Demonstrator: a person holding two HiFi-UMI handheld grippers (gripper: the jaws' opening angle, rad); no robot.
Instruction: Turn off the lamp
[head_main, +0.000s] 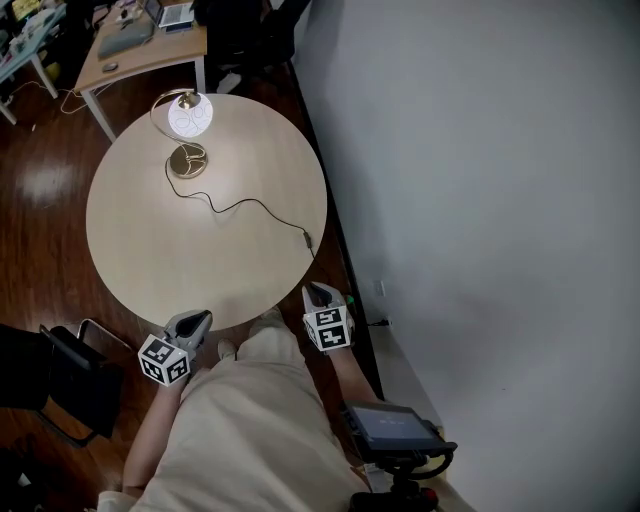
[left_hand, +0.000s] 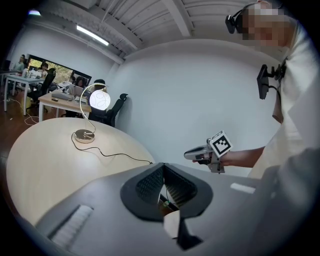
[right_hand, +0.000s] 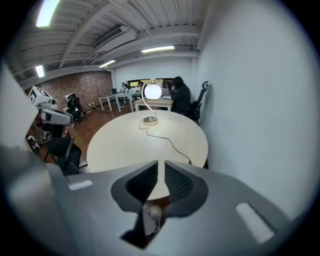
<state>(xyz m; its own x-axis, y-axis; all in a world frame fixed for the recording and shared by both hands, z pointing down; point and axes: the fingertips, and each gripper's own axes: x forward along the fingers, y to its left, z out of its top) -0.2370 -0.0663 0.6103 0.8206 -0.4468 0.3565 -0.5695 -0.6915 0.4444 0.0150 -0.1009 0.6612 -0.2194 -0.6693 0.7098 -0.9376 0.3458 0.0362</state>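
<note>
The lamp stands at the far side of the round table (head_main: 150, 260), its globe (head_main: 190, 115) lit above a brass base (head_main: 187, 160). A black cord (head_main: 245, 205) runs from the base to a small dark piece (head_main: 308, 238) near the table's right edge. My left gripper (head_main: 195, 322) hovers at the near edge with its jaws meeting at the tips and nothing in them. My right gripper (head_main: 318, 295) hangs just off the near right edge, with a slim empty gap between its jaws. The right gripper view shows the lit globe (right_hand: 152, 91) and the cord (right_hand: 172, 142) far ahead.
A white wall (head_main: 480, 200) runs close along the table's right side. A wooden desk (head_main: 140, 45) with several items stands beyond the lamp. A black chair (head_main: 60, 385) sits at the near left, and a black device on a stand (head_main: 395, 430) at the near right.
</note>
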